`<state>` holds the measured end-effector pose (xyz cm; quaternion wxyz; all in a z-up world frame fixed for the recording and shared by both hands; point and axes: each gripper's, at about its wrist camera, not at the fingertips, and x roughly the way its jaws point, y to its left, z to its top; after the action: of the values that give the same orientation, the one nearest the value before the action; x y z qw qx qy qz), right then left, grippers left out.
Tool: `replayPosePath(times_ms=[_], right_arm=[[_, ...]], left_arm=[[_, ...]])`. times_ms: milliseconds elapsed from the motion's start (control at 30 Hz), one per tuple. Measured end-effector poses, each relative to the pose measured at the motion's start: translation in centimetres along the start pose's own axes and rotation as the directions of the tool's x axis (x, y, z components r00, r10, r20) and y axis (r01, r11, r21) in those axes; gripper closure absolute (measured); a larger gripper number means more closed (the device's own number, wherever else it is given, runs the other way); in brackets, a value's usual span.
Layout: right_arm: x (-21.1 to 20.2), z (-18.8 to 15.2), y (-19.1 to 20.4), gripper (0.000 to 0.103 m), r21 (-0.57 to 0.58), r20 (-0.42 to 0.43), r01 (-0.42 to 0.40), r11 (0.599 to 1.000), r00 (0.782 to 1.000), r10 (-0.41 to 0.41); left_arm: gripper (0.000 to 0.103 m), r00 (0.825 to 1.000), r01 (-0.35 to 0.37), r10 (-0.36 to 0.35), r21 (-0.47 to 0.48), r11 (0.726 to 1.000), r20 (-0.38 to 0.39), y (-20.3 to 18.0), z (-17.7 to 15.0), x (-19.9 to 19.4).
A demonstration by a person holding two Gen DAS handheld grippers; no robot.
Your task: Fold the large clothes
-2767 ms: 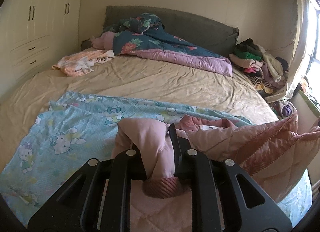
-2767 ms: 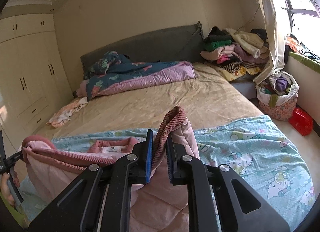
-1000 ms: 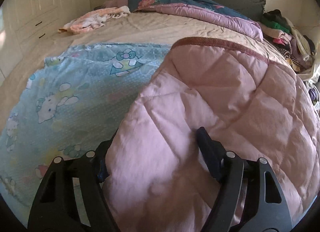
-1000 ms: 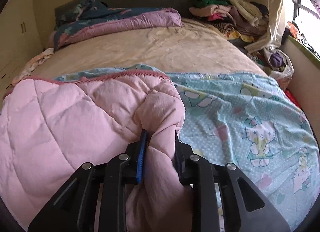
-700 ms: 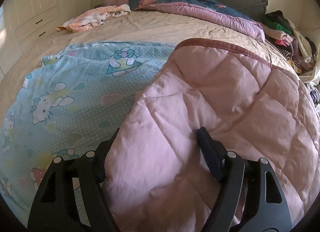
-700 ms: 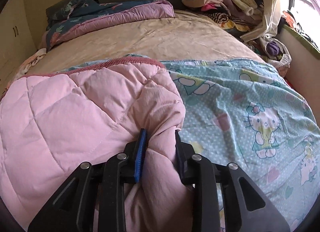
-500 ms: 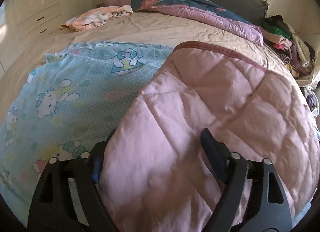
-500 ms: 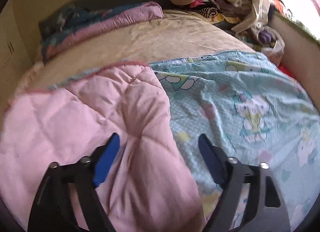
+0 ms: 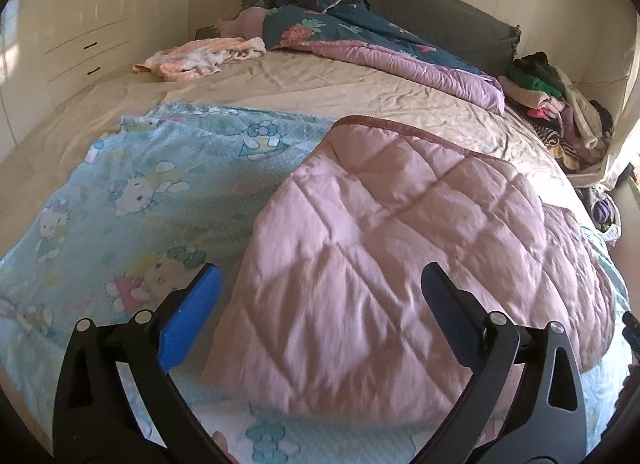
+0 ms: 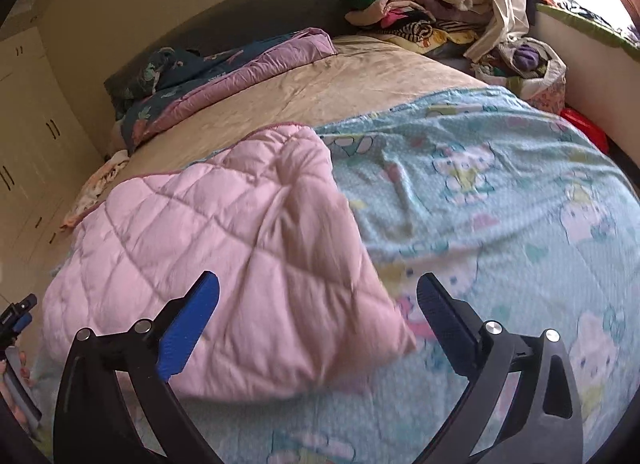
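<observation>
Pink quilted jacket (image 9: 400, 248) lies folded on the cartoon blanket (image 9: 132, 192) | my left gripper (image 9: 320, 304) and right gripper (image 10: 316, 304) both spread wide, empty | bundle looks folded; tidying maybe left

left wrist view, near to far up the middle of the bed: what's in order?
Left gripper → pink quilted jacket → beige bedsheet → floral duvet with purple lining → grey headboard.
</observation>
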<state>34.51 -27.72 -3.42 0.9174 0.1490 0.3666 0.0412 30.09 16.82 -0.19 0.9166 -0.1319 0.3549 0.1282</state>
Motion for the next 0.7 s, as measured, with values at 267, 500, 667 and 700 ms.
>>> replayPosePath(times_ms=[267,500,667,700], right_arm=[[-1.1,-2.9,-0.3,0.004,0.050,-0.033,-0.028,0.998,0.999,0.030],[-0.8,-5.1,0.0,0.004,0.087,-0.067,-0.064,0.994,0.995,0.070],[-0.3,-5.7,0.3,0.004,0.122,-0.084,-0.082,0.989,0.992,0.093],[-0.1,-5.7,0.3,0.004,0.132,-0.087,-0.086,0.987,0.991,0.098]], left_arm=[[0.010,1.000,-0.007,0.007,-0.014,1.000,-0.022,0.6,-2.5,-2.0],[0.010,0.999,-0.006,0.004,-0.039,0.999,-0.051,1.3,-4.8,-2.4],[0.010,0.991,0.058,-0.074,-0.138,0.989,-0.112,2.4,-6.7,-2.0],[0.010,0.983,0.090,-0.119,-0.196,0.976,-0.139,3.0,-7.4,-1.6]])
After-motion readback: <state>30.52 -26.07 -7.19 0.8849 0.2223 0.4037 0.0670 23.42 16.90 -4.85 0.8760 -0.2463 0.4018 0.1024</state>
